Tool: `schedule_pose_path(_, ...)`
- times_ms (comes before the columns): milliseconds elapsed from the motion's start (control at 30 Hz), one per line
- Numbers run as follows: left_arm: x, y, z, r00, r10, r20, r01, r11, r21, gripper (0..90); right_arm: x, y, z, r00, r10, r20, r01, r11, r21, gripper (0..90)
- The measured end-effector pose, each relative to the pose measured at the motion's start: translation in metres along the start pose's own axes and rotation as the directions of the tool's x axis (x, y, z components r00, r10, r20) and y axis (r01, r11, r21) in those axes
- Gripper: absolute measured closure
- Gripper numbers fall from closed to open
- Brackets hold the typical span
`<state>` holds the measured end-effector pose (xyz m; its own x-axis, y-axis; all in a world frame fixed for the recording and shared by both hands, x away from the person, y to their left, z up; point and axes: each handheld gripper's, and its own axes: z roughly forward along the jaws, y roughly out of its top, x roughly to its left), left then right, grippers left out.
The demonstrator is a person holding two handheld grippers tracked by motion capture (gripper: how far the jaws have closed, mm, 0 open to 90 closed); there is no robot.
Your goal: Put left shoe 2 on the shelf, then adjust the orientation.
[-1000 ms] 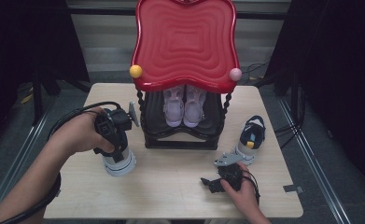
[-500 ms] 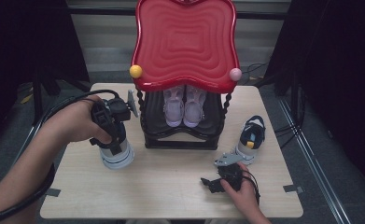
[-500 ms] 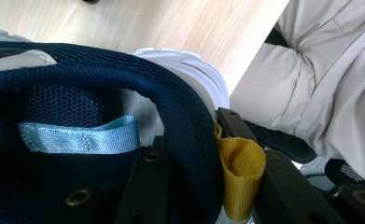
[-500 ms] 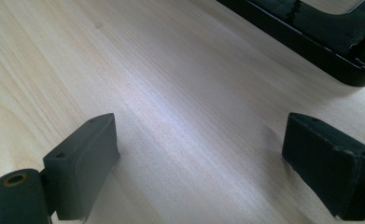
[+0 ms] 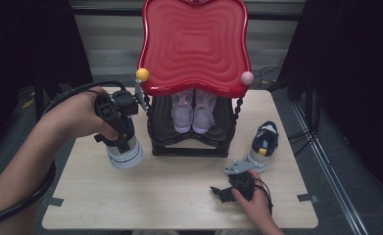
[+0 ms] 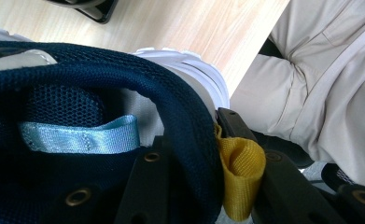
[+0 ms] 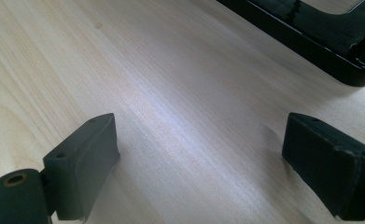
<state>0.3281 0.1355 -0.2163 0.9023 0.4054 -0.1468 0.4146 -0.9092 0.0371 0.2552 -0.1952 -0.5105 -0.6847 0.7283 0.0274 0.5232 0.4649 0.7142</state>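
My left claw (image 5: 123, 142) is clamped on the heel collar of the navy sneaker (image 6: 124, 116) beside the rack (image 5: 189, 142), so I should lift it straight, heel-up, clearing the bench (image 5: 179, 196), while my right claw (image 7: 203, 154) rests wide open, holding nothing

Black shoe rack (image 5: 189, 147) with red wavy top (image 5: 195, 44), centre-back on wooden table (image 5: 169, 196). Pink shoe pair (image 5: 194, 110) inside. Second navy sneaker (image 5: 263, 144) just right of it.

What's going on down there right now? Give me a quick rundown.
Left gripper shut on navy sneaker, jaws pinching its heel collar. Right gripper open over table. Shoe rack close beside sneaker.
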Motion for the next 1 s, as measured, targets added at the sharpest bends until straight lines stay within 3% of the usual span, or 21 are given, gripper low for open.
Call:
schedule_pose_path(233,-0.001,0.002,-0.013,0.9997,-0.019,-0.012,0.019,0.9998,-0.003,74.3,0.000,0.000,0.000,1.0000,-0.001,0.000,0.001,1.000,0.000,9.9)
schedule_pose_path(767,-0.004,0.007,-0.043,0.9996,-0.013,-0.026,0.012,0.9998,-0.015,74.2,0.000,0.000,0.000,1.0000,-0.001,0.000,0.001,1.000,-0.002,9.9)
schedule_pose_path(1000,-0.005,0.012,-0.055,0.9986,0.012,-0.052,-0.013,0.9999,-0.004,74.2,0.000,0.000,0.000,1.0000,0.000,0.000,0.000,1.000,-0.002,9.9)
